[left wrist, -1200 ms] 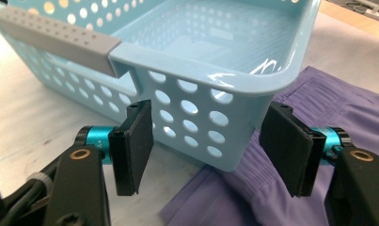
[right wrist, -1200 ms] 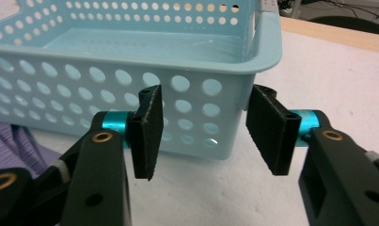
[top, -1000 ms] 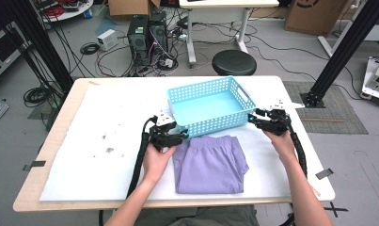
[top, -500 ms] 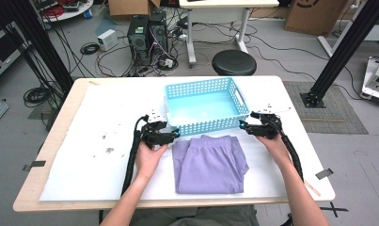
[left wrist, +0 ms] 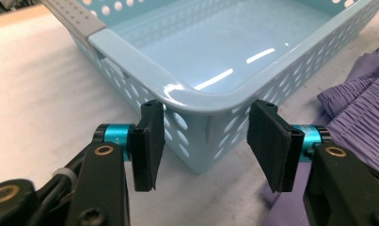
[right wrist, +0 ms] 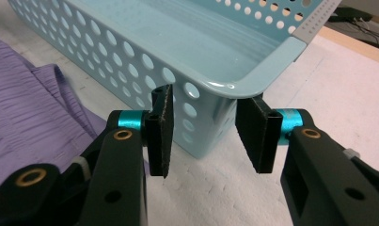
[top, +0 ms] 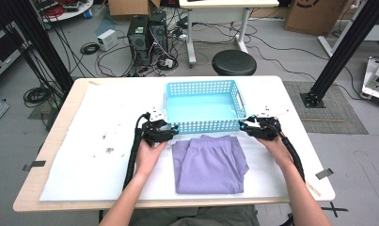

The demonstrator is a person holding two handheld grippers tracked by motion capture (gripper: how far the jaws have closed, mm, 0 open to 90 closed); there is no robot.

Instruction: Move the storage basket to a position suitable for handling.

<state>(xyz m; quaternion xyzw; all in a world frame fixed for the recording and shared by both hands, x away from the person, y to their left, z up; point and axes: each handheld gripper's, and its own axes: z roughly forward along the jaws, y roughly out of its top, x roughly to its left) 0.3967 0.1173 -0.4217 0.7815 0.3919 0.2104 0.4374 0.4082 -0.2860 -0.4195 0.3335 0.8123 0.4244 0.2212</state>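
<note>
I have both grippers at the near corners of the blue basket (top: pixel 203 106), one on each. Through the left gripper view, my left gripper (left wrist: pixel 206 141) has its two black pads apart, and the basket's rounded corner (left wrist: pixel 196 101) sits between them, just ahead of the pad faces; I see a gap on either side, so neither pad presses on the plastic. These jaws have just been closing, with the corner between them. Beyond the right-hand pad lies the folded purple garment (left wrist: pixel 361 108), its gathered waistband close to that finger. Through the right gripper view, my right gripper (right wrist: pixel 203 136) also straddles a basket corner (right wrist: pixel 225 92); the pads stand apart with the corner wall between them, and they too have just been closing. Whether the left-hand pad touches the perforated wall I cannot tell. The purple garment (right wrist: pixel 32 103) lies off beyond that pad. From the high view, the basket rests on the white table cover (top: pixel 83 160), between my left gripper (top: pixel 164 133) and right gripper (top: pixel 251 126), with the garment (top: pixel 209 162) just on my side of it.
</note>
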